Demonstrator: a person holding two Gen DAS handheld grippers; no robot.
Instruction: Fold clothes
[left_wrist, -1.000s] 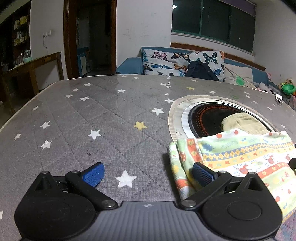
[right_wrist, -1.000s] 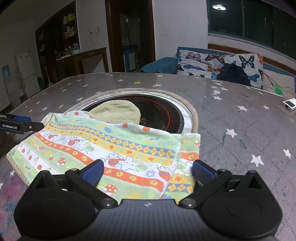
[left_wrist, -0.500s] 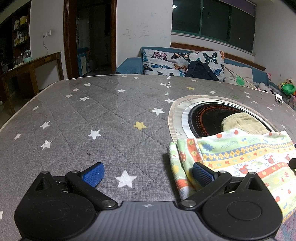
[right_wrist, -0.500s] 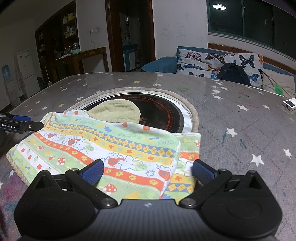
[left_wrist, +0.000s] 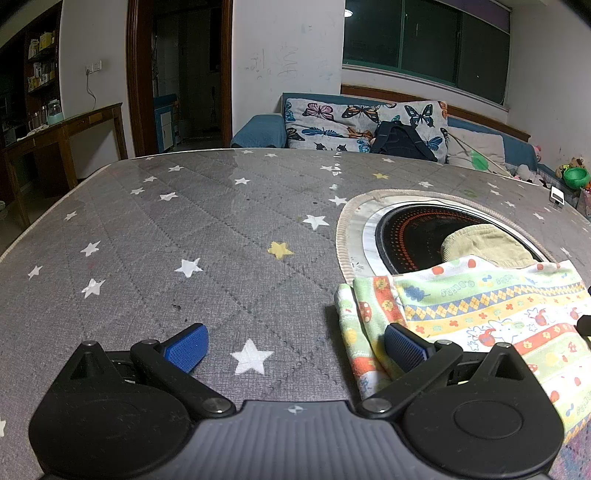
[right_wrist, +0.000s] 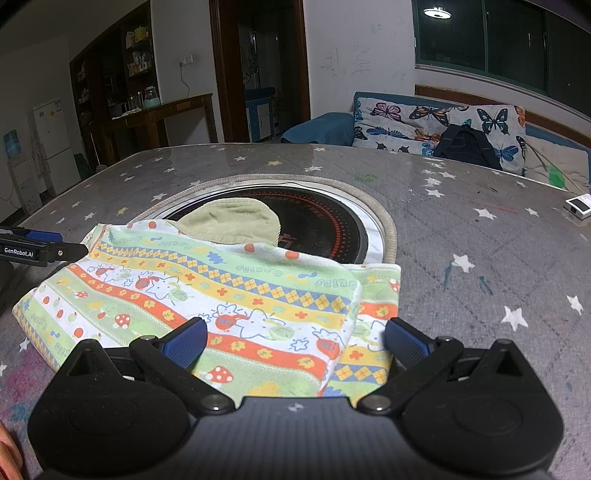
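Patterned garment (right_wrist: 207, 291) seen lying part-folded on counter (left_wrist: 184, 236), far edge over round hob (right_wrist: 317, 218); no shift noted against earlier views; left gripper (left_wrist: 295, 341) and right gripper (right_wrist: 295, 338) held with fingers spread, nothing grasped; next fold judged pending

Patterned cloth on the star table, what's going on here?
A person is folding clothes with two handheld grippers. The patterned cloth lies partly folded on the grey star table, its far edge over the round black cooktop, with a beige garment behind it. The left gripper and right gripper both have jaws open, gripping nothing, one at each end of the cloth.
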